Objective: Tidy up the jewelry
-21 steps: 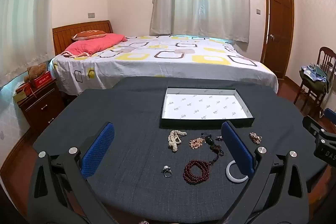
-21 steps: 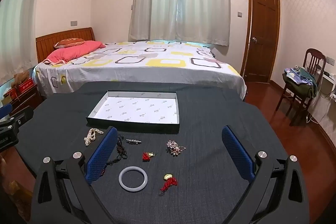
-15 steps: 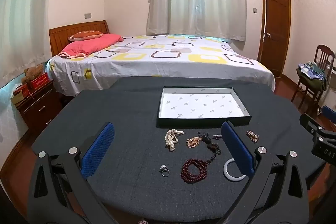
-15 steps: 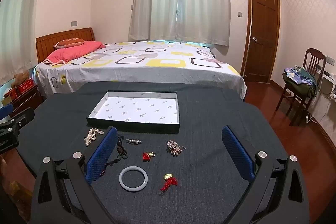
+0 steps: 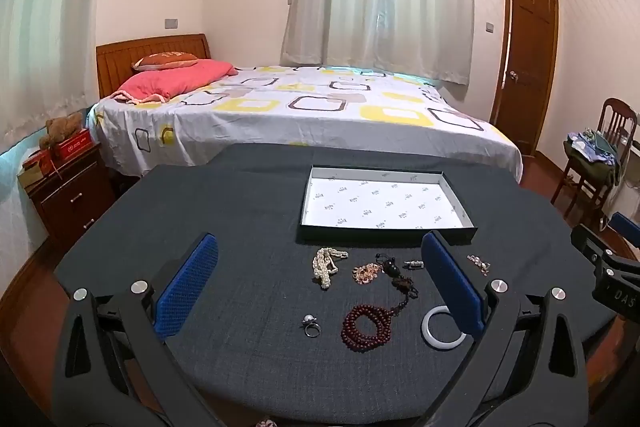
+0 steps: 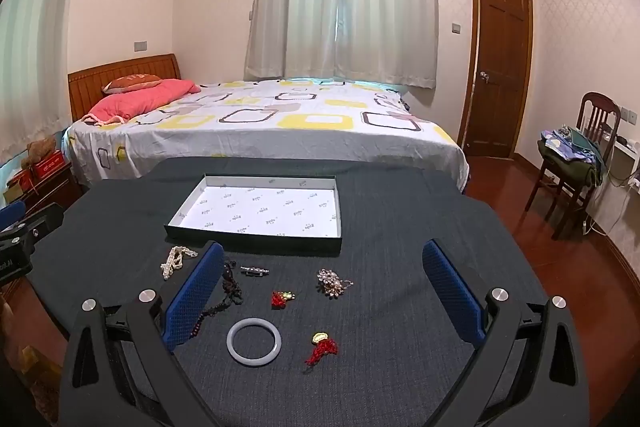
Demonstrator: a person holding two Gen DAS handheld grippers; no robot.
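An empty white-lined box lid [image 5: 384, 202] [image 6: 260, 211] lies on the dark table. In front of it lie loose pieces: a pearl strand [image 5: 326, 265] [image 6: 174, 261], a peach bead cluster [image 5: 366, 271], a dark red bead bracelet [image 5: 366, 327], a ring [image 5: 311, 325], a white bangle [image 5: 438, 327] [image 6: 254, 341], two red charms [image 6: 282, 299] [image 6: 322, 347], a crystal cluster [image 6: 332, 283] and a small clasp [image 6: 254, 270]. My left gripper [image 5: 320, 287] is open and empty above the jewelry. My right gripper [image 6: 322, 291] is open and empty too.
The table is round with a dark cloth [image 5: 248, 219]. A bed [image 5: 304, 111] stands behind it, a nightstand [image 5: 68, 187] at the left, a chair with clothes [image 6: 572, 163] and a door [image 6: 498, 67] at the right.
My left gripper has drifted slightly, so the jewelry and box sit a little lower and left in its view. The right gripper has hardly moved. Both stay open.
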